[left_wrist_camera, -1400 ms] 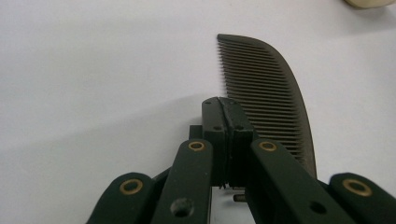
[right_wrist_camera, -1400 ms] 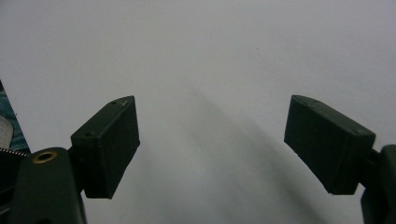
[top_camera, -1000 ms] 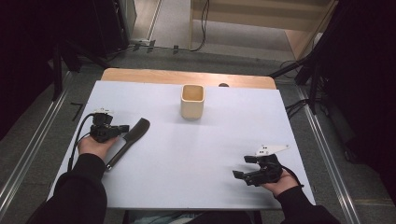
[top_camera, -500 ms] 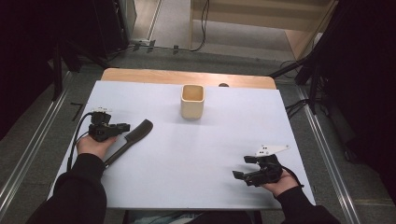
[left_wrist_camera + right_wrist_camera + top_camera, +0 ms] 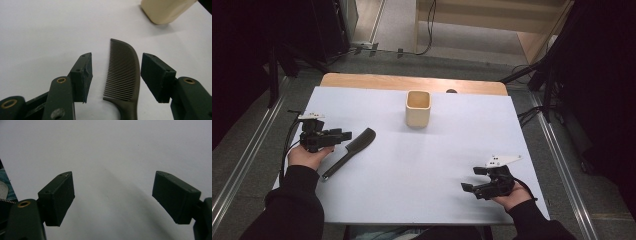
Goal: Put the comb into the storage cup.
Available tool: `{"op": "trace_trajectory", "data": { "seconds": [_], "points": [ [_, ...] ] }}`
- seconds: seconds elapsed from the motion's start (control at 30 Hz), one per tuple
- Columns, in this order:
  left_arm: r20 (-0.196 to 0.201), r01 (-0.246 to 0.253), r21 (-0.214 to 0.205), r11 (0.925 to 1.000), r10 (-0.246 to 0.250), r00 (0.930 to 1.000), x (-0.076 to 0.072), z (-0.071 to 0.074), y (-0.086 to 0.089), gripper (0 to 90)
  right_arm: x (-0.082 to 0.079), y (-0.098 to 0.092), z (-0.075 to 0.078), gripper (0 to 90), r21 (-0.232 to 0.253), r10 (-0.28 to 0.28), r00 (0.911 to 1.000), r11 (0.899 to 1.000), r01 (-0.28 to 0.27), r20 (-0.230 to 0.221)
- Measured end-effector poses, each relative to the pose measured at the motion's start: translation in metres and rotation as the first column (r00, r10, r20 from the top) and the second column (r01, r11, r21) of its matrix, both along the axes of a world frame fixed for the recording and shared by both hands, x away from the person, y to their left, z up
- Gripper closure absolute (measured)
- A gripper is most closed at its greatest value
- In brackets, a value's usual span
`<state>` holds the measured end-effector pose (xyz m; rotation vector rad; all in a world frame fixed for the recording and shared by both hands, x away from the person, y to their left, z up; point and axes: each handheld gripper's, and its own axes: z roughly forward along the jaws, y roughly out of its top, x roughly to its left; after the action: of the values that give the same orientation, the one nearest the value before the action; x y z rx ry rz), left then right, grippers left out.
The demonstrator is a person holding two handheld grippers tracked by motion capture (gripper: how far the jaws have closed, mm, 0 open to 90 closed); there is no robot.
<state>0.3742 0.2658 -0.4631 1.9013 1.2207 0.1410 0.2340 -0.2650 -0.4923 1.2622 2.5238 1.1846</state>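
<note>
Now, from the high view, a dark comb (image 5: 351,150) lies flat near the left edge of the white worktop (image 5: 422,165). The left gripper (image 5: 343,135) sits just beside the comb, near its toothed end. A tan cup (image 5: 417,108) stands near the far edge, well apart from the comb. The right gripper (image 5: 469,180) rests near the near right corner, with nothing close to it.

Next, the left gripper view looks down on the comb (image 5: 125,77). The left gripper (image 5: 116,73) has its fingers (image 5: 82,75) wide open, one on each side of the toothed part. They do not touch it. The fingers have just been opening, and the comb lies loose between them. The cup (image 5: 165,10) peeks in at the top.

Then, the right gripper view shows the right gripper (image 5: 113,197) with fingers (image 5: 58,197) wide open over bare worktop, holding nothing.

I think the step in hand is letting go of the comb. The next move may call for lifting the left gripper straight away so it does not bump the comb.

A second ago the left gripper was shut on the comb. The comb, cup and right gripper are in the same spots.
</note>
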Motion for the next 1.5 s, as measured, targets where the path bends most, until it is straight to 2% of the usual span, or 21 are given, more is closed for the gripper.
{"op": "trace_trajectory", "data": {
  "seconds": [0.1, 0.4, 0.7, 0.87, 1.13, 1.27, 1.5],
  "points": [
    [0.000, 0.015, -0.020, 0.9997, -0.015, 0.9999, -0.004, 0.004, -0.001, 38.8, 0.000, 0.000, 0.000, 16.3, 0.000, 0.004, 1.0000, 1.000, -0.004, 0.001],
    [0.027, 0.072, -0.031, 0.9969, -0.071, 0.9971, -0.018, 0.015, -0.009, 34.2, 0.001, 0.001, 0.001, 16.2, 0.004, 0.005, 1.0000, 1.000, -0.005, 0.002],
    [0.031, 0.142, -0.059, 0.9881, -0.140, 0.9896, -0.034, 0.019, -0.018, 30.0, 0.005, 0.001, 0.002, 16.3, 0.008, 0.015, 0.9999, 1.000, -0.015, 0.007],
    [0.025, 0.178, -0.038, 0.9833, -0.177, 0.9839, -0.043, 0.019, -0.023, 28.3, 0.007, 0.002, 0.003, 16.2, 0.006, 0.022, 0.9997, 1.000, -0.022, 0.011],
    [0.025, 0.201, -0.036, 0.9789, -0.200, 0.9794, -0.054, 0.017, -0.026, 28.3, 0.010, 0.004, 0.003, 16.3, 0.011, 0.025, 0.9996, 1.000, -0.025, 0.011],
    [0.024, 0.211, -0.009, 0.9773, -0.211, 0.9771, -0.060, 0.014, -0.029, 28.3, 0.011, 0.005, 0.004, 16.3, 0.009, 0.033, 0.9994, 0.999, -0.033, 0.013],
    [0.012, 0.237, 0.006, 0.9715, -0.237, 0.9715, -0.070, 0.011, -0.030, 28.3, 0.013, 0.006, 0.004, 16.3, 0.010, 0.036, 0.9992, 0.999, -0.037, 0.015]
  ]
}}
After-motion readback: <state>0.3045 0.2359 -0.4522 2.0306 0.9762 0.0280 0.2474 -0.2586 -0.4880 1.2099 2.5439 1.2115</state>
